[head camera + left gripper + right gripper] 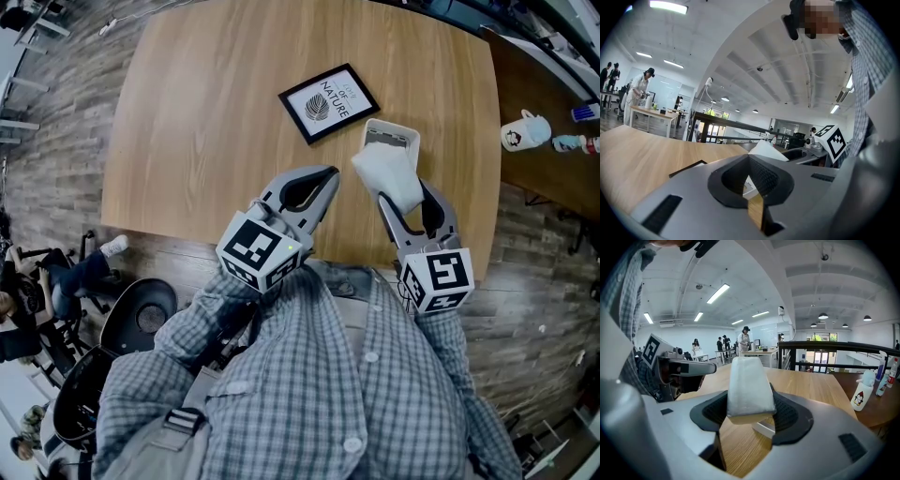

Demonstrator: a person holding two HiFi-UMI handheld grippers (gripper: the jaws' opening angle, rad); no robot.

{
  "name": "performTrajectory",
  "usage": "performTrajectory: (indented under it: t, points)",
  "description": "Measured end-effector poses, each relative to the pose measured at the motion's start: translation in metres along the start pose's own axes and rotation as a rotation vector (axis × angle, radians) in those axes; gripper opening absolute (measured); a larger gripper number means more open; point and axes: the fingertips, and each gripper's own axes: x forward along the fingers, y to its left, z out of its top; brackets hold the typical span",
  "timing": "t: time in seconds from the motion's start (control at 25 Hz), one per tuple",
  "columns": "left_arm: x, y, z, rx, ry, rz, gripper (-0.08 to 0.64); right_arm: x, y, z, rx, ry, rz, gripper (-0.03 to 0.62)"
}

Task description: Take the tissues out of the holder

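Wood-plank flooring surrounds a pale wooden worktop (216, 122), with black office chairs (141, 319) off its near left corner. At the near edge, the left gripper (326, 180) hovers over the wood with its jaws clenched tip to tip and nothing between them; the left gripper view shows only a thin slit of worktop behind the closed pads. Just beyond it, towards the middle of the worktop, a black-framed print (328, 103) of a leaf lies flat and turned at an angle. To the right of the frame sits the white tissue holder (405, 131), its top open. The tissues (389, 176) are above and just on the near side of the holder, clear of its opening, as a white folded wad that widens upward. The right gripper (408, 199) is clamped on their lower end, and the right gripper view shows the wad pinched between both ribbed pads, with a corner of the holder below it. Further right, on a separate darker table (530, 89), stands a white penguin-shaped mug (521, 132) next to some bottles (581, 142)
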Motion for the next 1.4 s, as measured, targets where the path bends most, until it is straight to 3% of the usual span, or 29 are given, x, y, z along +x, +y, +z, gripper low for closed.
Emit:
performTrajectory:
  t: [1.4]
  points:
    - [0.0034, 0.0061, -0.0091, -0.044, 0.013, 0.015, -0.001, 0.0011, -0.0003, -0.0044, -0.012, 0.031, 0.018, 0.279]
